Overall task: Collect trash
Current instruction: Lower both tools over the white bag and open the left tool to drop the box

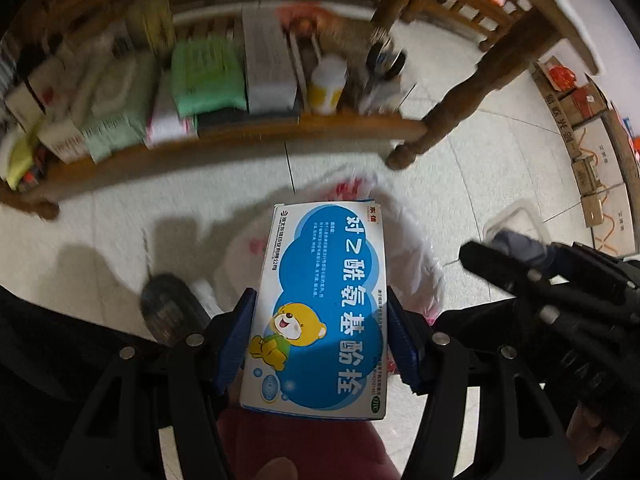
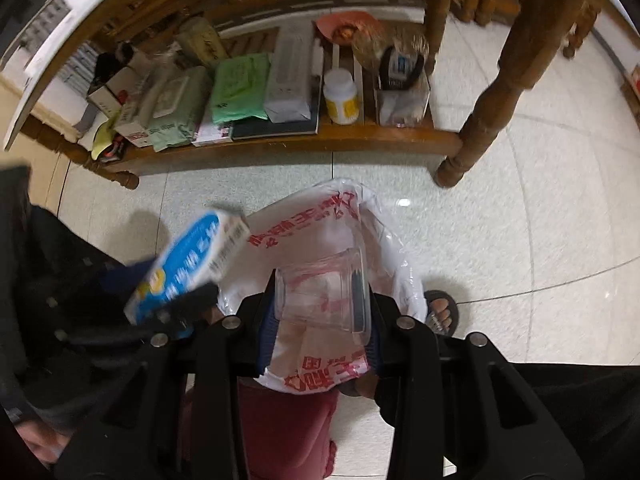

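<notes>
My left gripper [image 1: 322, 332] is shut on a blue and white medicine box [image 1: 320, 304] with a cartoon bear, held above the floor. The box also shows at the left of the right wrist view [image 2: 188, 264], tilted over the edge of a white plastic bag [image 2: 328, 216] with red print. My right gripper [image 2: 320, 320] is shut on a clear plastic cup [image 2: 320, 292], held over the open bag. In the left wrist view the bag [image 1: 404, 248] lies behind the box, and the right gripper [image 1: 516, 264] with the cup [image 1: 512, 220] is at the right.
A wooden table's low shelf [image 2: 280, 136] ahead holds packets, boxes and a white bottle [image 2: 341, 96]. A table leg [image 2: 480, 120] stands at the right. A sandalled foot [image 2: 440, 312] is beside the bag. Cardboard boxes [image 1: 580, 120] line the far right on the tiled floor.
</notes>
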Available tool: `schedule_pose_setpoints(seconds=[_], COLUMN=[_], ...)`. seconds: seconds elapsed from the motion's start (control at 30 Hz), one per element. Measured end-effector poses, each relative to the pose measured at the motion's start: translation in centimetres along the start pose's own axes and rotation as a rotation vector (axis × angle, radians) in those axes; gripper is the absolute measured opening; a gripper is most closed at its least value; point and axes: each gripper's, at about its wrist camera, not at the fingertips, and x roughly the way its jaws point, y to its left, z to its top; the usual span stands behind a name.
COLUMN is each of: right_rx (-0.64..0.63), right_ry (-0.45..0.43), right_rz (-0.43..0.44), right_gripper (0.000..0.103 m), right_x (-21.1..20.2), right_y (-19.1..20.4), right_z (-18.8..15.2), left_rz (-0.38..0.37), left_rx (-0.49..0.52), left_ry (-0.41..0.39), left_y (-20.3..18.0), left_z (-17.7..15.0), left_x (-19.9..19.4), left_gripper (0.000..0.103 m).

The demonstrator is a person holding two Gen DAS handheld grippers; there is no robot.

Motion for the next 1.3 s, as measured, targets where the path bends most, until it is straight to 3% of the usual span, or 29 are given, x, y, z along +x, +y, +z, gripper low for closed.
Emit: schedule_pose_setpoints(seconds=[0.23,0.57,0.6,0.63,0.67,0.7,0.8,1.3], right_rx=[0.062,0.087,0.095,0.099,0.104,0.11,0.145,0.18], right_ry=[0.073,0.129,0.131,0.137,0.137,0.128,0.119,0.031], right_rz=[0.027,0.021,0.028,0.026,0.007,-0.007,0.006,0.052], right_gripper=[0.035,0.035,0.039,0.061,0.072,0.076,0.076,0.076], right_x=[4.4,7.8,8.0,8.2,8.2,8.2,7.8,4.0], right_y=[-1.1,-1.4,-1.5,-1.6,-1.7,-1.8,-2.5,-2.9], right_z=[1.0,1.4,1.4,1.5,1.5,1.4,1.4,1.4], left_rz=[-0.009,-0.009,-0.008,-0.005,-0.006,-0.007,-0.009,0.017], left_rx=[-0.021,-0.007,-0.007,-0.007,-0.009,-0.012,-0.029,-0.065], left_ry=[0.125,0.171,0.174,0.174,0.174,0.171,0.158,0.058], left_y=[0.2,-0.2,-0.1,-0.2,-0.2,-0.1,0.1,0.4], left_z=[-0.7,-0.9,-0.8,-0.8,-0.8,-0.8,-0.7,0.0], left_x=[4.9,6.7,6.8,6.9,6.9,6.8,6.4,3.8], left_gripper=[0.06,0.064,0.07,0.074,0.078,0.079,0.085,0.085])
